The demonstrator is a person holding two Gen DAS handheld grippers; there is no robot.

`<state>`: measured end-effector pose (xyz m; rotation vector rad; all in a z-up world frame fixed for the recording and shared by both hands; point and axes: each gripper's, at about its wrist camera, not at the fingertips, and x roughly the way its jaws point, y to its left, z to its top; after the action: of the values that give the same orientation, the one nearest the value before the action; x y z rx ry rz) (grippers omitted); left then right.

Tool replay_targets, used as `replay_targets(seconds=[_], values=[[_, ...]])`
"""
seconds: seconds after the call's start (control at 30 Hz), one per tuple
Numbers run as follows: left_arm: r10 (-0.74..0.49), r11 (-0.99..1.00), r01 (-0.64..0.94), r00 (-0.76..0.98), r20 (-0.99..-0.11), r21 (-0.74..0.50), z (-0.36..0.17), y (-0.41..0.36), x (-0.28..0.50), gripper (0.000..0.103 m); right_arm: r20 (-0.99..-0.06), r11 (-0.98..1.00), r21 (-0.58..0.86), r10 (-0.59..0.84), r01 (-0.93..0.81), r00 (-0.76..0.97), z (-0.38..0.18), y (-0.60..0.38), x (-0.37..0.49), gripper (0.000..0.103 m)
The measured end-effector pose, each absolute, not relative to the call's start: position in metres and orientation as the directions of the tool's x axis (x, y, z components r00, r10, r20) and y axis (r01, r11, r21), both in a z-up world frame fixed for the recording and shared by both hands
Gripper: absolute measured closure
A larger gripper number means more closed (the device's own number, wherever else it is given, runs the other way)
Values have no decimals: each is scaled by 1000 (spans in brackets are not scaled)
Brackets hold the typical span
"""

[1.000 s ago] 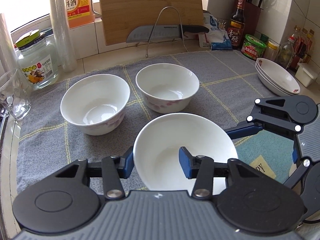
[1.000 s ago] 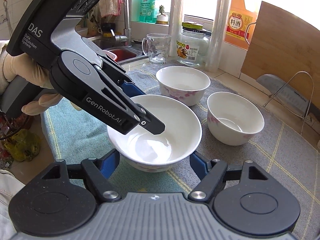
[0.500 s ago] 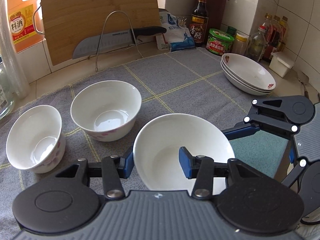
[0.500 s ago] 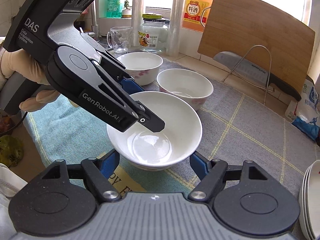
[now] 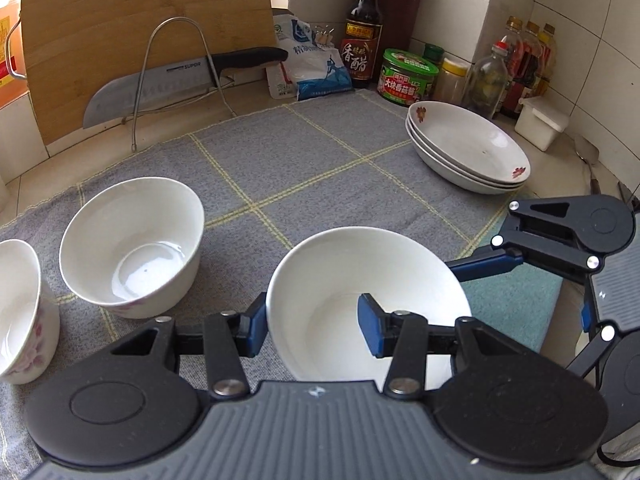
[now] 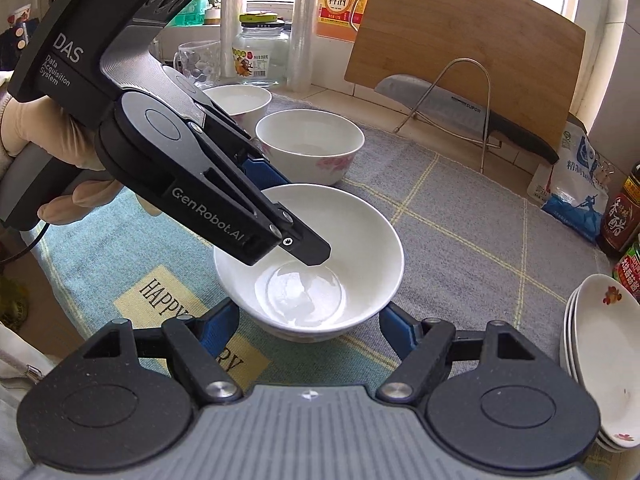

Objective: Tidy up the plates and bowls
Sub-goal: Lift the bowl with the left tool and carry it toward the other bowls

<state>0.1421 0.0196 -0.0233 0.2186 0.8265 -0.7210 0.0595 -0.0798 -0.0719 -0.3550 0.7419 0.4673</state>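
Note:
A white bowl (image 5: pixel 360 280) is pinched at its near rim by my left gripper (image 5: pixel 312 326), one finger outside and one inside; it hangs above the grey cloth (image 5: pixel 304 168). In the right wrist view the same bowl (image 6: pixel 344 248) sits between the wide-spread fingers of my right gripper (image 6: pixel 310 326), which do not visibly touch it. Two more white bowls (image 5: pixel 132 244) (image 5: pixel 20 312) stand to the left. A stack of three plates (image 5: pixel 468 148) lies at the back right.
A cutting board (image 5: pixel 144 28) and a knife (image 5: pixel 180 80) on a wire stand are at the back. Sauce bottles and jars (image 5: pixel 404 76) line the right corner. A glass jar (image 6: pixel 260 52) and mug (image 6: pixel 196 60) stand near the window. A teal mat (image 6: pixel 120 272) covers the counter's near edge.
Both grippers have swung right with the held bowl. The two other bowls have slid to the left of view and the plate stack has come nearer.

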Motion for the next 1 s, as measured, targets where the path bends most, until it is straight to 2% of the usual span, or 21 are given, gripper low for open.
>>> replay_targets(seconds=[0.33,0.37,0.43,0.5,0.53,1.0], values=[[-506,758,641,455,-733,-125,-27,20,145,55,-721,842,-144,271,-520,638,-75,-79,63,22],[-509,757,641,455,-731,-129,-27,21,145,52,-720,842,-144,271,-520,638,-75,-79,63,22],[-510,758,639,461,-726,-127,-26,20,144,39,-723,842,-140,273,-522,635,-75,-79,64,19],[-505,766,634,490,-710,-108,-24,22,141,17,-719,841,-138,278,-523,637,-75,-79,63,8],[-504,768,632,501,-703,-101,-22,23,140,16,-715,841,-140,279,-522,641,-75,-79,62,5],[-451,807,590,612,-650,-4,-2,42,125,12,-695,860,-112,291,-498,658,-59,-93,58,2]])
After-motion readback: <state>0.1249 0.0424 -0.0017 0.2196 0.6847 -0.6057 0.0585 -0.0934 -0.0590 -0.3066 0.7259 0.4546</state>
